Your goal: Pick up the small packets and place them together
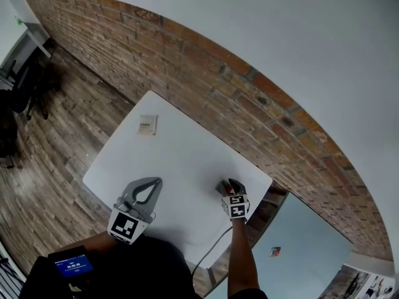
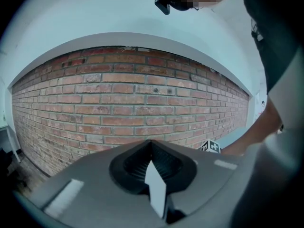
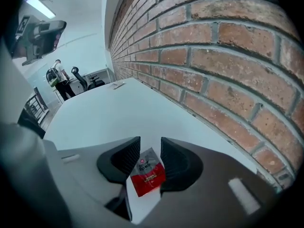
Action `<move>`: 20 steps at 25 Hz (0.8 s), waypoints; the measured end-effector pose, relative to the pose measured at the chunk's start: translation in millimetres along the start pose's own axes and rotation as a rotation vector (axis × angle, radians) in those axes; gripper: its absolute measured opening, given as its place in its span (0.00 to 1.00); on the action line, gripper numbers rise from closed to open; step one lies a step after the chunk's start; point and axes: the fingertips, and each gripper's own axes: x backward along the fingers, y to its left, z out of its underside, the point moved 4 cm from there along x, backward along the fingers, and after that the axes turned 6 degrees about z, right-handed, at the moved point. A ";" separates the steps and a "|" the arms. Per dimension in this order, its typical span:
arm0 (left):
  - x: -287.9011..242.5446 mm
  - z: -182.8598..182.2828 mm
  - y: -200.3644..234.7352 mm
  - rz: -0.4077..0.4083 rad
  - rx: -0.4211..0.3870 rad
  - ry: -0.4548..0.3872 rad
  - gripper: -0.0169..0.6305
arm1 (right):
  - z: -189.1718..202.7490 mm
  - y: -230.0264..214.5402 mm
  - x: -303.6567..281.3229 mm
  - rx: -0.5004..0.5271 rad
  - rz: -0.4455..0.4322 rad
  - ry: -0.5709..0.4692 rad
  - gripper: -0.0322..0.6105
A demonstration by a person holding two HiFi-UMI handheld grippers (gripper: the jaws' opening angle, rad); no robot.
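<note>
Right gripper (image 3: 150,144), jaws apart, straddles red packet (image 3: 148,174) on bench (image 3: 109,113); left gripper (image 2: 152,148) closed, empty. I see pale packet (image 1: 147,124) far off, nothing gathered.

Your three views are bright and evenly lit, one ceiling light (image 3: 40,6) glaring; fisheye curves the wall (image 2: 133,103), corners go black.

A red-brown brick wall (image 1: 206,86) sweeps across the head view from 10 o'clock to 4 o'clock, with a plain white plaster wall (image 1: 280,30) above it toward 1 o'clock. A grey-brown wood-plank floor (image 1: 56,142) fills 9 o'clock. A white rectangular table (image 1: 181,167) stands at the centre, one long side near the brick. Black office chairs (image 1: 31,86) cluster at 10 o'clock. In the right gripper view, a long white ceiling strip light (image 3: 40,6) glows at 10 o'clock.
</note>
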 end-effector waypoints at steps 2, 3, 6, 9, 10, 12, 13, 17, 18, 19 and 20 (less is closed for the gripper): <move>-0.4 0.6 -1.7 0.001 0.003 0.006 0.03 | 2.4 -2.0 -2.7 -0.004 -0.003 0.009 0.26; -0.4 0.7 -2.3 0.002 0.004 0.007 0.03 | 3.0 -2.4 -3.8 -0.004 -0.005 0.011 0.26; 0.7 1.6 -1.6 -0.003 0.005 0.014 0.03 | 5.6 -0.3 -8.6 0.002 -0.019 0.020 0.26; 3.0 3.2 0.4 -0.012 0.004 0.025 0.03 | 10.1 1.8 -13.8 0.018 -0.033 0.038 0.26; 3.9 3.8 1.4 -0.018 0.008 0.027 0.03 | 11.7 2.4 -15.4 0.026 -0.037 0.046 0.26; 5.2 5.4 2.6 -0.025 0.013 0.029 0.03 | 12.6 4.5 -17.6 0.048 -0.051 0.061 0.26; 5.7 6.1 2.6 -0.026 0.017 0.030 0.03 | 12.5 6.1 -18.2 0.060 -0.061 0.068 0.26; 7.3 6.8 2.4 -0.034 0.024 0.035 0.03 | 14.5 6.3 -21.6 0.086 -0.080 0.079 0.26; 7.5 6.9 2.5 -0.037 0.024 0.037 0.03 | 15.1 5.1 -22.5 0.087 -0.080 0.079 0.26; 7.6 7.2 2.5 -0.040 0.024 0.039 0.03 | 15.3 4.4 -23.3 0.087 -0.082 0.079 0.26; 7.8 7.8 2.5 -0.042 0.023 0.041 0.03 | 15.6 4.4 -24.3 0.087 -0.086 0.082 0.26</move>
